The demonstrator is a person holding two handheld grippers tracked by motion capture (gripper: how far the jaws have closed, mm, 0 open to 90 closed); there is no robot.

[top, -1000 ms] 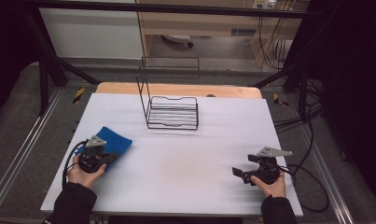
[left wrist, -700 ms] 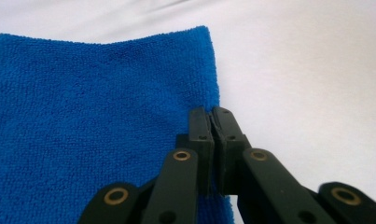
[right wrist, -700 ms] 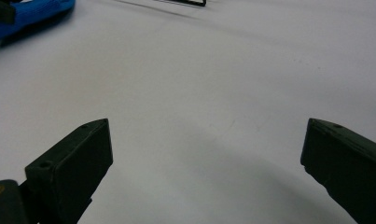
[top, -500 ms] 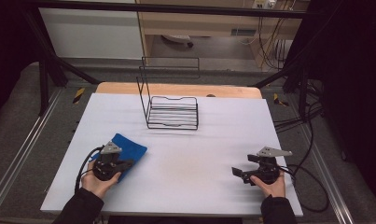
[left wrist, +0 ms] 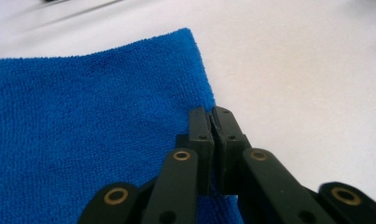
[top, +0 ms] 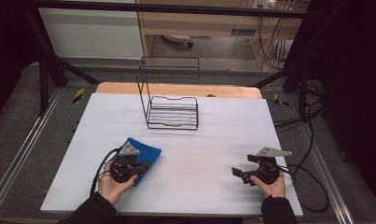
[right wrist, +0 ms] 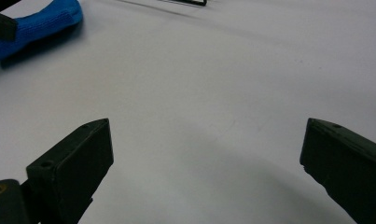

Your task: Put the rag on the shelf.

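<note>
In front of the wire rack (top: pixel 172 113), off toward its left, the blue cloth (top: pixel 138 157) lies flat on the white surface (top: pixel 209 140) — and the left gripper (top: pixel 143 166) has its jaws pinched tight on the cloth's edge. In the left gripper view you can see the jaws (left wrist: pixel 215 140) clamped right on the hem, which looks to me like a grip for dragging or lifting it. The cloth is fuzzy terry, soft and floppy, so it'll drape if raised. The rack is thin black wire, rigid, with a tall back. In front of the rack and off to its right, the right gripper (top: pixel 237 173) rests with jaws spread wide — nothing in them, probably just parked.
</note>
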